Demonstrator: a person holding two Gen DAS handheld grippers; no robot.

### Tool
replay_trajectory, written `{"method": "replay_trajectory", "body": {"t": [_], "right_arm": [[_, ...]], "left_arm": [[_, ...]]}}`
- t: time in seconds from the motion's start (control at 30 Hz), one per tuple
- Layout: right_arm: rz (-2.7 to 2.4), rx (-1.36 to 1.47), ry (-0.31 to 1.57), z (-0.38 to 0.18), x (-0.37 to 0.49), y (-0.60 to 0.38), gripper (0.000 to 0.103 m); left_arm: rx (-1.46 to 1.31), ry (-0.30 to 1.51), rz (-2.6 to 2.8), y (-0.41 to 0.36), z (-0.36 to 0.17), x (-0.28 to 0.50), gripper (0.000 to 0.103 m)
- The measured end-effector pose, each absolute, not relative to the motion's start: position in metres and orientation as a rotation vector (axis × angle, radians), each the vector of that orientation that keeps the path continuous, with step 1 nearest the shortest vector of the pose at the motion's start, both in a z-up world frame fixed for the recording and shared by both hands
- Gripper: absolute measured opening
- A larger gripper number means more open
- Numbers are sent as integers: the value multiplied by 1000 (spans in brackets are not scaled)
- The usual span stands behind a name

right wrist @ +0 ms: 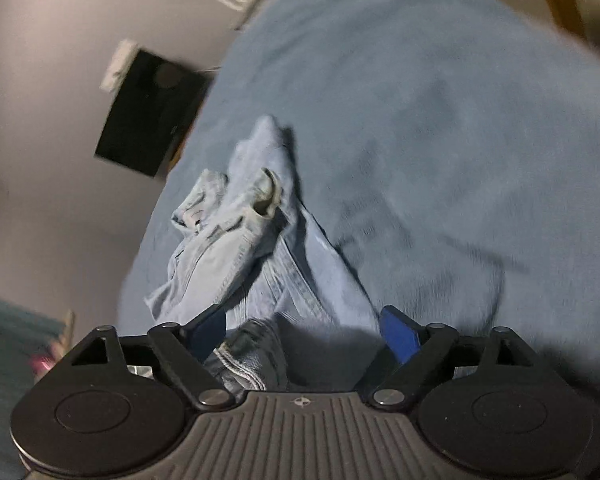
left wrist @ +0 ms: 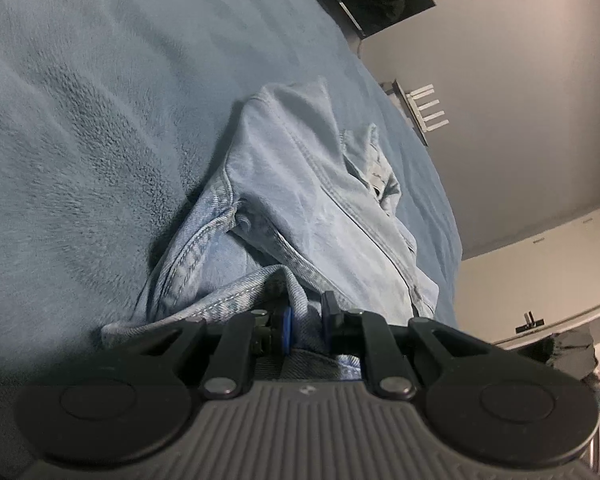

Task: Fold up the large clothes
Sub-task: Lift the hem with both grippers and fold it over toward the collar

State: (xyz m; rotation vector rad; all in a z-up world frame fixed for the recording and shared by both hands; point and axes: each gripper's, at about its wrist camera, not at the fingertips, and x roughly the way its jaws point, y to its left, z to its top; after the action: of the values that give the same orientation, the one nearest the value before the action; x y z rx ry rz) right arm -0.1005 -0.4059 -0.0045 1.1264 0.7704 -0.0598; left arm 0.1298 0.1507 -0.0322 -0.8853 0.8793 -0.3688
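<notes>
A pair of light blue denim jeans (left wrist: 300,200) lies crumpled on a blue fleece blanket (left wrist: 80,140). My left gripper (left wrist: 306,320) is shut on a fold of the jeans' denim at its blue pads. In the right wrist view the jeans (right wrist: 236,240) stretch away from me, legs bunched at the far end. My right gripper (right wrist: 304,328) is open, its blue pads spread wide, with a denim edge (right wrist: 244,356) lying between the jaws near the left pad, not clamped.
The blanket (right wrist: 420,140) covers a bed. A dark box (right wrist: 148,116) and a white rack (left wrist: 424,108) stand off the bed's far edge by a grey wall. A white cabinet (left wrist: 540,276) is at right.
</notes>
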Motion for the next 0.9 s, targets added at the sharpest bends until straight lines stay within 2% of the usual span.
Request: {"method": "replay_trajectory", "body": {"t": [0.1,0.27,0.4,0.47,0.5,0.53,0.6,0.7,0.77,0.9], "right_arm": [[-11,1192,822,-18,-90,-393,87],[-1,1013,961,-24,-86,-364,88],[16,810,1109,-29,-81,-338,88],[2,688,1175,-30,-80,-322,83],[10,646,1192,-30,-82,-316,83],[20,620,1208,-29,-85,-310,83],[35,595,1221,-28,-91,-302,76],[44,636,1197,-27,-97,-304,66],[37,664,1178,-27,-99,-306,58],[47,689,1167,-29,-102,-308,52]], "left_arm": [[-841,873,-393,154,-17,109,9],[-656,913,-447,152,12,65,10],[-460,974,-383,149,21,23,27],[-384,1019,-299,151,19,8,43],[-373,1036,-273,154,18,3,56],[-383,1053,-255,157,17,-2,62],[-430,1108,-266,162,12,-11,65],[-423,1169,-289,155,5,-15,82],[-409,1169,-290,150,0,-16,85],[-507,1152,-312,150,-15,-12,85]]}}
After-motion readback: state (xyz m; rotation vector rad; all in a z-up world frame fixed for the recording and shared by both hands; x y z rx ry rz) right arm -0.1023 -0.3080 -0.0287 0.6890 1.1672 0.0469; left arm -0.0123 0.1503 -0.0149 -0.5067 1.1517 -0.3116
